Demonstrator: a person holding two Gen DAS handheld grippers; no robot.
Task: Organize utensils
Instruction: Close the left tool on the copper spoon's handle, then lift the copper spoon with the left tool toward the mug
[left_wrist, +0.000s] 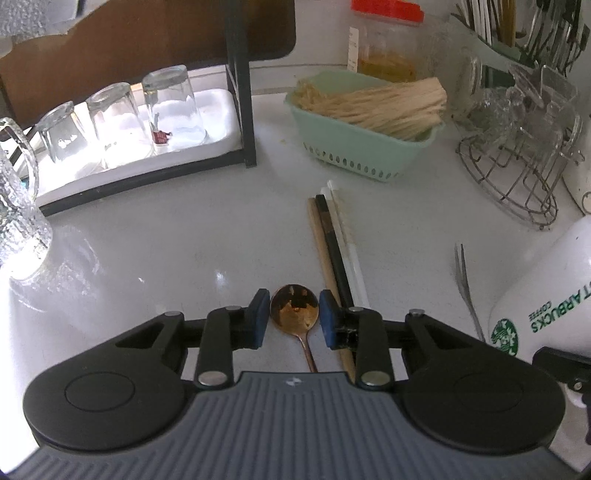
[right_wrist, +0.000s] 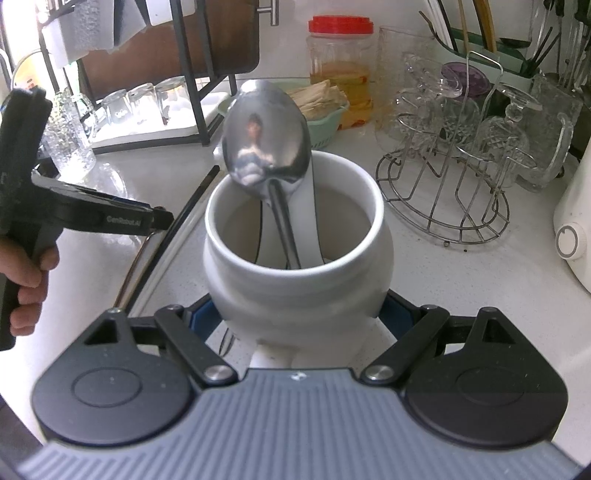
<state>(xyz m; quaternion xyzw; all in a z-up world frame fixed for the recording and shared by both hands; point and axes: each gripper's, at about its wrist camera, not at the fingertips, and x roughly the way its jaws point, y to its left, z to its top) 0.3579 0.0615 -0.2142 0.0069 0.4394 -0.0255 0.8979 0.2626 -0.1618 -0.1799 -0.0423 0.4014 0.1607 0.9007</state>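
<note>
on the white counter (left_wrist: 147, 258), left jaws straddle a copper spoon (left_wrist: 294, 308) loosely; right jaws clamp the white jar (right_wrist: 295, 266).

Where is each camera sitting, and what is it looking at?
Left wrist: sits on the left tool, looking down at a copper spoon on the counter between its pads; only the tool shows.
Right wrist: sits on the right tool, looking at the white Starbucks jar it clamps; a hand holding the left tool shows.
Both show the jar, green basket and wire rack.
</note>
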